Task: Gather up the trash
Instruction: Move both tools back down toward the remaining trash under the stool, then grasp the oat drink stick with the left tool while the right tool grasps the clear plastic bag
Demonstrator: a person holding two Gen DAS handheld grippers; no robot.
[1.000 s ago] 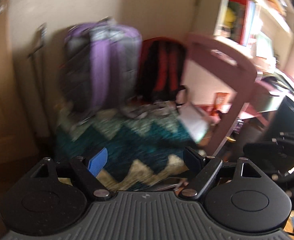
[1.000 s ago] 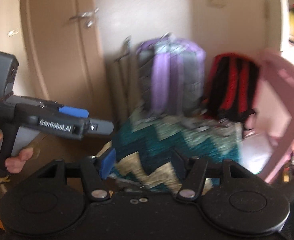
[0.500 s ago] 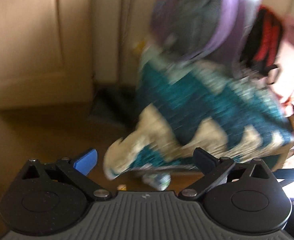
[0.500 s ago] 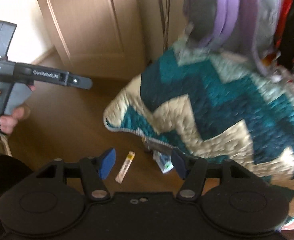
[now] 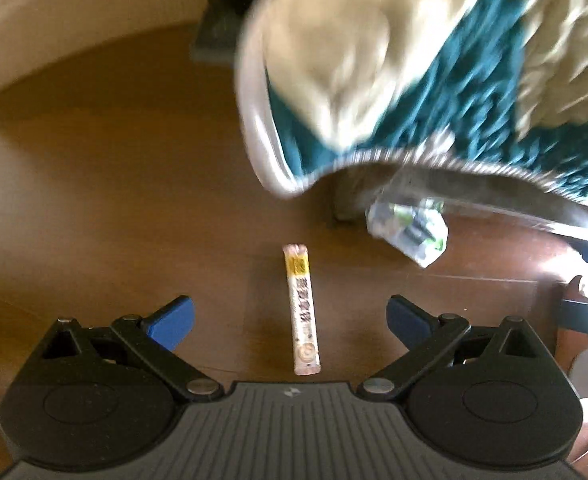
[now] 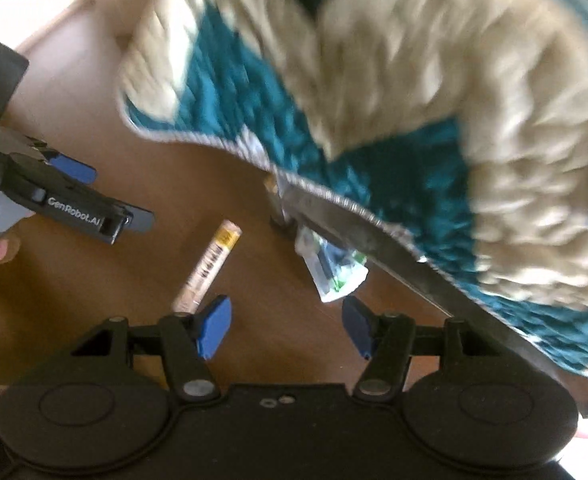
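Lying between left tool's open jaws: stick wrapper.

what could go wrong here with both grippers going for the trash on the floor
1. The stick packet lies flat on the wood floor; the open left gripper may scrape the floor or slide over it instead of pinching it.
2. The crumpled wrapper sits partly under the blanket edge, beside a leg; the open right gripper could snag the blanket or hit the leg.
3. The pieces lie close together, so the grippers may collide.
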